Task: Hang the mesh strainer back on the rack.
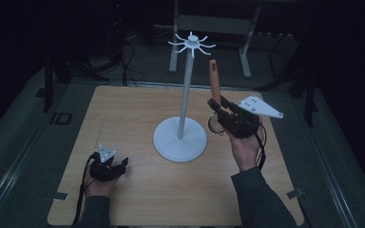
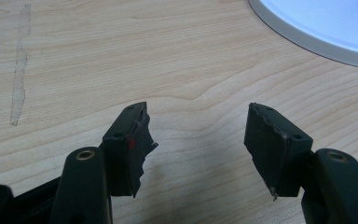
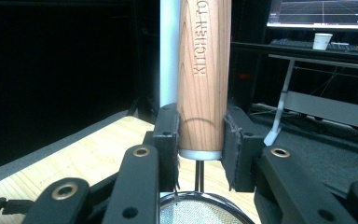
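Right tongs point(image 3: 199, 144) grip a small wire-mesh strainer with a round wooden handle point(image 3: 204, 70); left tongs point(image 2: 198, 144) rest open and empty on the pale wooden bench point(image 1: 133, 118).

The handle stands upright between the closed right jaws, mesh below them, with the white hook-topped stand point(image 1: 184, 102) just behind. Probable step: hanging. Keep the handle vertical and raise it clear of the stand's hooks.

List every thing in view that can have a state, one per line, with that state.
Left gripper: open, empty, low over the wooden table.
Right gripper: shut on the wooden handle of a small mesh strainer, handle upright, mesh end down.
White pole stand with a round base and hook crown: upright on the table, hooks bare.
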`<control>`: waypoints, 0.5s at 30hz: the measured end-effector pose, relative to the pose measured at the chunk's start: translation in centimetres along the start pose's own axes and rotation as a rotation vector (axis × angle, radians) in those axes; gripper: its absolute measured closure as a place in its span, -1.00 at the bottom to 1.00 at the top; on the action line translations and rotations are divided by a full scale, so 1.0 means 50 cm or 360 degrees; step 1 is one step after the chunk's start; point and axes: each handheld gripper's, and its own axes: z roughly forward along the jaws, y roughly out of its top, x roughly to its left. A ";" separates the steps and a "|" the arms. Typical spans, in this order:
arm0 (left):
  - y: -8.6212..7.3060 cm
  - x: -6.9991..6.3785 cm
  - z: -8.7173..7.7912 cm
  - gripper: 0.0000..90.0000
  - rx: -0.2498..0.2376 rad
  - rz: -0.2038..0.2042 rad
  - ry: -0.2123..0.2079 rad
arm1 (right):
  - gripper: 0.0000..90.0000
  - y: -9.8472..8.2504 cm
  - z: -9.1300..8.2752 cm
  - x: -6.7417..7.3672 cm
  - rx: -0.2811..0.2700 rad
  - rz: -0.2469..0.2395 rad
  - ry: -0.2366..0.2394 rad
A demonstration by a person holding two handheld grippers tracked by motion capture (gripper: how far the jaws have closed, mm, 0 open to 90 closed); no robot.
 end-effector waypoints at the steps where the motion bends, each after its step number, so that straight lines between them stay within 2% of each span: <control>1: 0.000 0.000 0.000 -0.10 0.0000 0.0000 0.0000 | 0.55 0.000 0.000 0.000 -0.0001 0.0001 0.0001; 15: 0.000 0.000 -0.001 -0.10 -0.0002 -0.0002 -0.0001 | 0.55 0.006 -0.002 -0.002 -0.0032 0.0041 0.0029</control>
